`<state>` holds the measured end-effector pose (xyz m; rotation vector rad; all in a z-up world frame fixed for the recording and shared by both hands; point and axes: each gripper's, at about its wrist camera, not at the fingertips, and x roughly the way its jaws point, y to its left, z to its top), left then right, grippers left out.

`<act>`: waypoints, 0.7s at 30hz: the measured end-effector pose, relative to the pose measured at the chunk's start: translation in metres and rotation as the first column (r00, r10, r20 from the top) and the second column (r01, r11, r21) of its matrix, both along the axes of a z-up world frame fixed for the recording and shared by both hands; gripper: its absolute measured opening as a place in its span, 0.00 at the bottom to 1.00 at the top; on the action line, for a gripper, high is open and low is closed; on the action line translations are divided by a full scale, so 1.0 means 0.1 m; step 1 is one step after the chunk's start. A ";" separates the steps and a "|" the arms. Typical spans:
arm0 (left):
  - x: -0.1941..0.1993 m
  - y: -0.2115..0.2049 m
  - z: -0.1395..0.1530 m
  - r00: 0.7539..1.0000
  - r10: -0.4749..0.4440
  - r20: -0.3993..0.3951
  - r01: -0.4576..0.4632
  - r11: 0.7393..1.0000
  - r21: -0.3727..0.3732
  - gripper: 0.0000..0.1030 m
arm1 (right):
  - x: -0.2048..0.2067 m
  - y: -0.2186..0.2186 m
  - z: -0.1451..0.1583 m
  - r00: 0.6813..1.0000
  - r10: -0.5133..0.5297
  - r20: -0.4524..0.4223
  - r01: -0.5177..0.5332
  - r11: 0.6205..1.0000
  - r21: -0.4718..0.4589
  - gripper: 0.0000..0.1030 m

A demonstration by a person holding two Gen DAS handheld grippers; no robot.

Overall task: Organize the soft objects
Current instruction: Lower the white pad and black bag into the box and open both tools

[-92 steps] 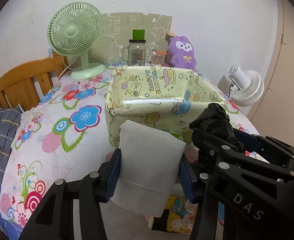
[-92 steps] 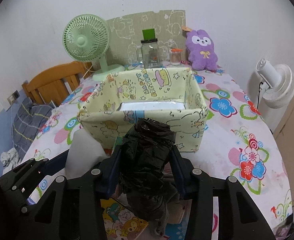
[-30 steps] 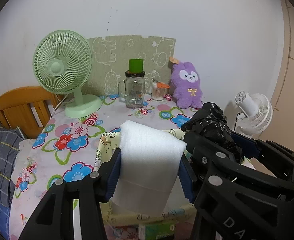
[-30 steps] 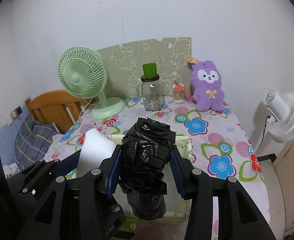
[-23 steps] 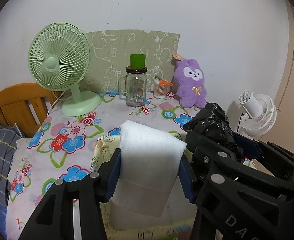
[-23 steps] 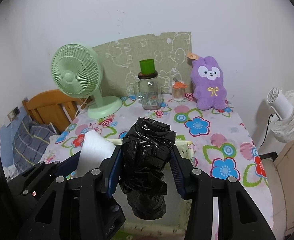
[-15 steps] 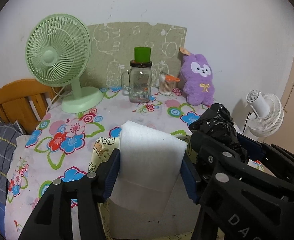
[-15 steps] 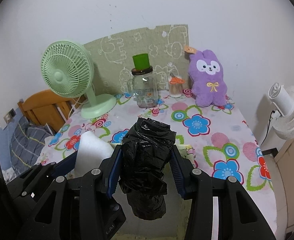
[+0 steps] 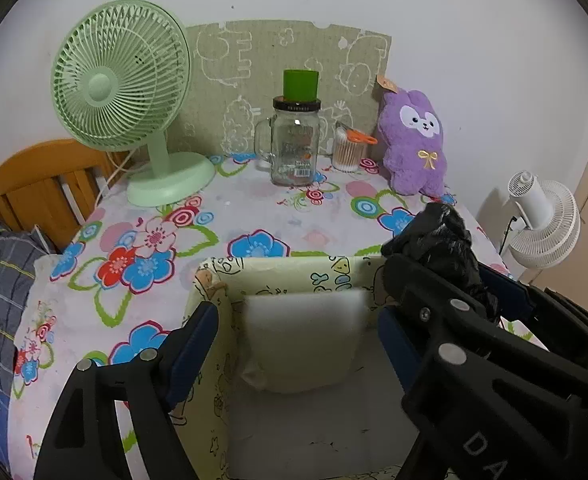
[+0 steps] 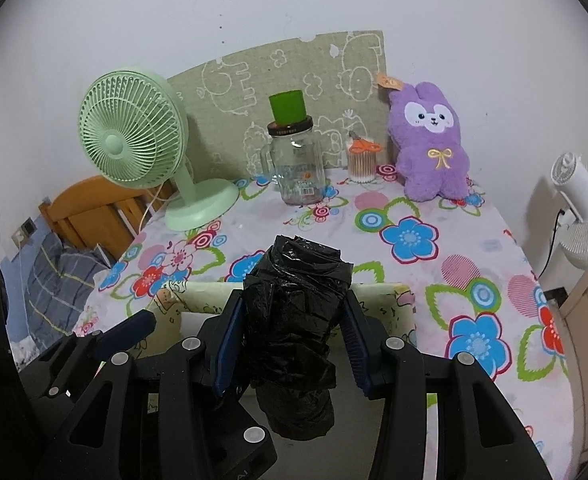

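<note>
My left gripper [image 9: 295,316] hangs over the yellow cartoon-print box [image 9: 278,268], and its jaws are opening wide. The white soft roll [image 9: 301,340] is blurred between them inside the box, and neither blue pad touches it. A corner of the white roll [image 10: 192,318] shows in the right wrist view. My right gripper [image 10: 292,304] stands beside it over the same box [image 10: 381,292]. It is shut on a crumpled black plastic bag bundle [image 10: 294,320], though its jaws are starting to ease open. The bundle [image 9: 441,240] also shows in the left wrist view.
A floral tablecloth [image 9: 254,208] covers the table. At the back stand a green desk fan [image 9: 122,76], a glass jar with a green cup on top [image 9: 295,148], a swab holder [image 9: 349,152] and a purple plush rabbit [image 9: 413,144]. A white fan [image 9: 541,224] is at the right and a wooden chair back [image 9: 46,184] at the left.
The left jaws have spread apart and the white roll has dropped out of them into the box. Both grippers moved forward and down over the box. The black bundle stays gripped.
</note>
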<state>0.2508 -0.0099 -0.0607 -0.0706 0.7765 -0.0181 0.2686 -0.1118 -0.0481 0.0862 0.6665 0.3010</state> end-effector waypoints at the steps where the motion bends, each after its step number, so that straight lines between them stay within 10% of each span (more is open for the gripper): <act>1: 0.01 0.01 -0.01 1.000 -0.005 -0.005 0.005 1.000 -0.011 0.83 | 0.01 0.01 0.00 1.000 0.009 0.001 -0.009 1.000 -0.001 0.53; 10: -0.01 0.00 0.01 1.000 -0.021 0.002 0.021 0.999 -0.038 0.93 | 0.00 0.00 0.03 1.000 -0.007 0.022 0.007 1.000 -0.010 0.79; 21: -0.13 -0.05 0.11 1.000 -0.020 0.009 0.021 0.999 -0.038 0.94 | -0.10 -0.05 0.12 0.999 -0.023 0.032 0.023 1.000 -0.020 0.83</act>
